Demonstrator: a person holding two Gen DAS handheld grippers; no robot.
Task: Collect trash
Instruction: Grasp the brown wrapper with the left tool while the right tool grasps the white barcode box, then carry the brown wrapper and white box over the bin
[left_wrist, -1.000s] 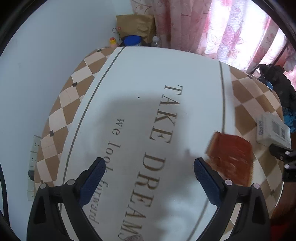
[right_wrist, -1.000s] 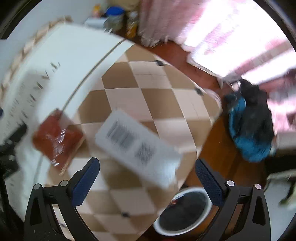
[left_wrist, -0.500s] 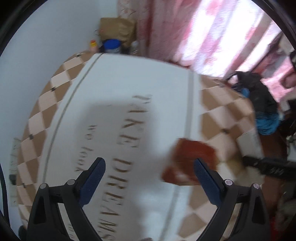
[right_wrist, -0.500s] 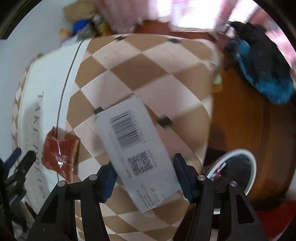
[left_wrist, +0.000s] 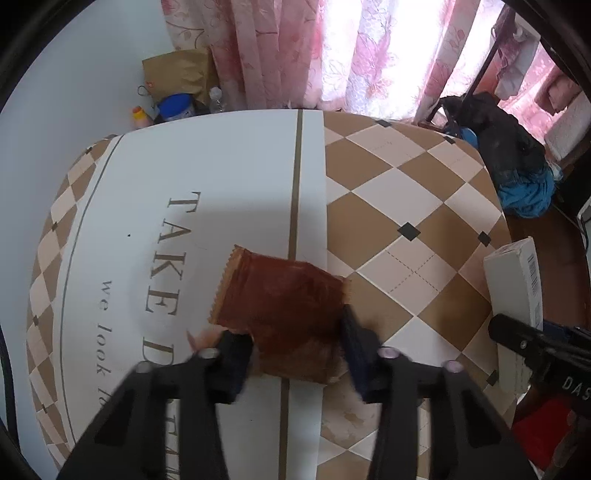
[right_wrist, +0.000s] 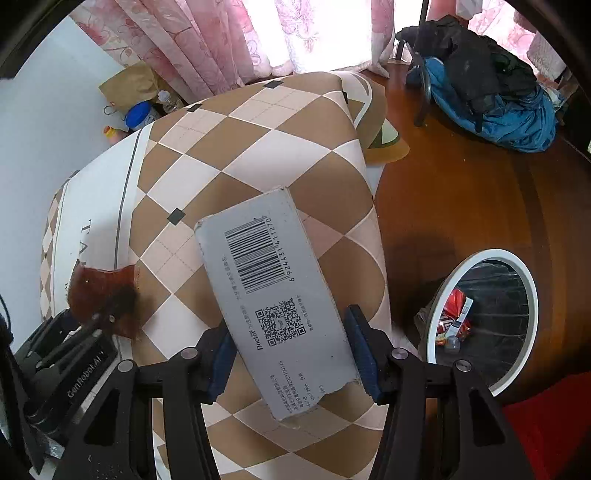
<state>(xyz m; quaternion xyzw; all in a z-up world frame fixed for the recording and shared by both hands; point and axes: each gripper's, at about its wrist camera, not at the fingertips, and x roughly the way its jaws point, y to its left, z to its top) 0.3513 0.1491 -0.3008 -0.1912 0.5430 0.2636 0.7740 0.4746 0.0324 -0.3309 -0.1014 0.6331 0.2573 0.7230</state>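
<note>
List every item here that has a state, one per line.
left gripper: jaws just closed onto the brown wrapper.
right gripper: shut on the grey box, which is torn at its near end.
bin: open, lined, some trash inside.

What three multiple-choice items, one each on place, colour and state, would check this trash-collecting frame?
1. Where is the bin?
A. on the table
B. on the floor, right of the table
C. under the curtain

2. What colour is the wrapper?
A. reddish-brown
B. green
C. yellow

3. What is between the right hand-held gripper's fingers?
A. nothing
B. a bottle
C. the box

Answers: 1 B, its white rim stands on the wooden floor beside the table. 2 A, it shows reddish-brown in both views. 3 C, the grey barcode box sits between the blue pads.
</note>
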